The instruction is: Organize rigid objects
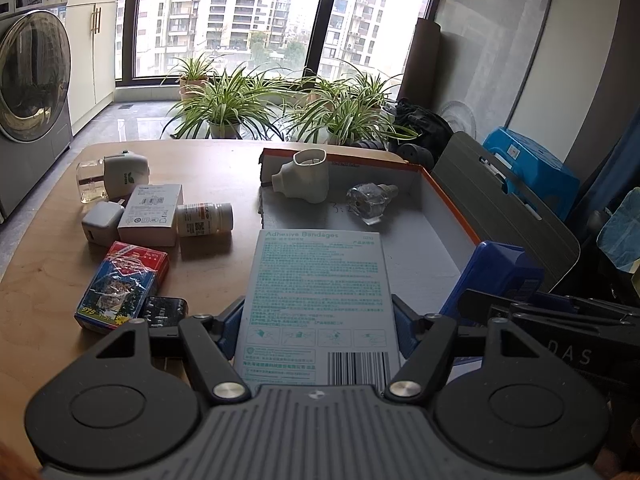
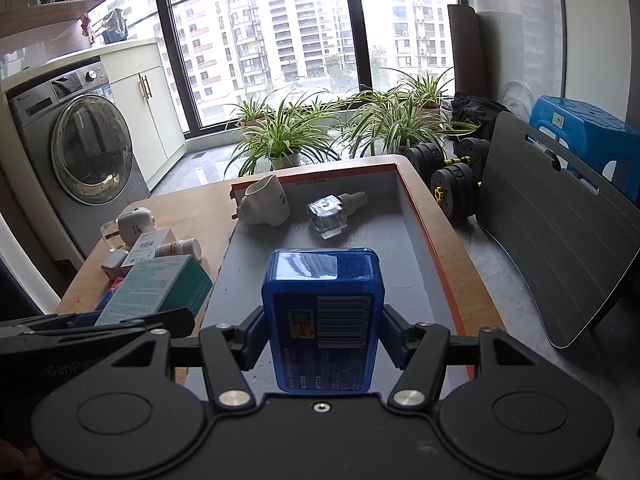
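Left gripper [image 1: 317,322] pinching bandage box [image 1: 318,300] (pale teal, back panel up) at tray's near-left edge. Right gripper [image 2: 323,334] pinching blue tin [image 2: 323,316], held over grey tray [image 2: 416,248] with orange rim. In tray, far end: white holder [image 2: 266,204], clear glass bottle [image 2: 330,216]. On wooden table [image 1: 44,272] left of tray: card pack [image 1: 122,284], pill bottle [image 1: 204,219], white carton [image 1: 152,216], charger cube [image 1: 102,222].

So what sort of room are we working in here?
Most likely a home laundry or balcony room: a front-loading washing machine beside cabinets, potted spider plants along a big window facing apartment towers, and dumbbells on the floor.
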`<state>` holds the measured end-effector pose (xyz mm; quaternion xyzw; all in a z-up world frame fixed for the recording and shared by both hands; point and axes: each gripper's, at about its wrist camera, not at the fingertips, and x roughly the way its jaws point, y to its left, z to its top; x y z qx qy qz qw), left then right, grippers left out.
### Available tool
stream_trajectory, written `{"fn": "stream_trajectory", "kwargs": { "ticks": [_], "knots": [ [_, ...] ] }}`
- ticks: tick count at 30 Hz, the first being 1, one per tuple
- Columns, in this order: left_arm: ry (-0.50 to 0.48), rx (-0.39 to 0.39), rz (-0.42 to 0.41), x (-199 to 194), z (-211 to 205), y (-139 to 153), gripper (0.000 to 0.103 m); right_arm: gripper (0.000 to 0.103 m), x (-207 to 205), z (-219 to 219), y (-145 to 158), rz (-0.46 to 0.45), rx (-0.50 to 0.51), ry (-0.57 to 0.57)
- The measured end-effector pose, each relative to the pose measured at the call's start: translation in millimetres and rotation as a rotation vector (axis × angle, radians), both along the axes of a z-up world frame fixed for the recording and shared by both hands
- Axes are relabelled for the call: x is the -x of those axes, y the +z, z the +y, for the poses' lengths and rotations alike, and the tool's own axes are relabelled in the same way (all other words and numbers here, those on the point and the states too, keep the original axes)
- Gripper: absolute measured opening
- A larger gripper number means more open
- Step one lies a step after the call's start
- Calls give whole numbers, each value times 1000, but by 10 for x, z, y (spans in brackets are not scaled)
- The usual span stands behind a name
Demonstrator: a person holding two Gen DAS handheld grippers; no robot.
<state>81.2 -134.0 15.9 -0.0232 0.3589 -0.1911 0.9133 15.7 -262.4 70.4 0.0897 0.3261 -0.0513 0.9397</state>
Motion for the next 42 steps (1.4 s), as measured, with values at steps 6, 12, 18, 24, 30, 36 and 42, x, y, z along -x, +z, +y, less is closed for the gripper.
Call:
{"fn": "stream_trajectory", "kwargs": {
  "ticks": [6,12,18,24,30,36,42],
  "knots": [
    [-3,-4,-7,-71,-33,-3,72,71,-56,-69,86,-9,23,-10],
    [-6,-7,-14,-185,-109,7,72,71,-185,-153,110,8,43,-14],
    [-1,-7,-13,-317,-199,10,72,71,-306,-225,104,27,67,-17],
    [3,-5,-1,-458,-293,-15,72,71,-443,-289,90,47,96,-19],
    [11,0,24,-600,-363,-75,72,71,-626,-359,66,69,112,-19],
    [11,16,44,-744,-430,-104,72,80,-753,-402,62,38,124,-44],
    [1,50,34,-763,-421,-68,86,79,-642,-445,101,3,131,-85]
  ]
}}
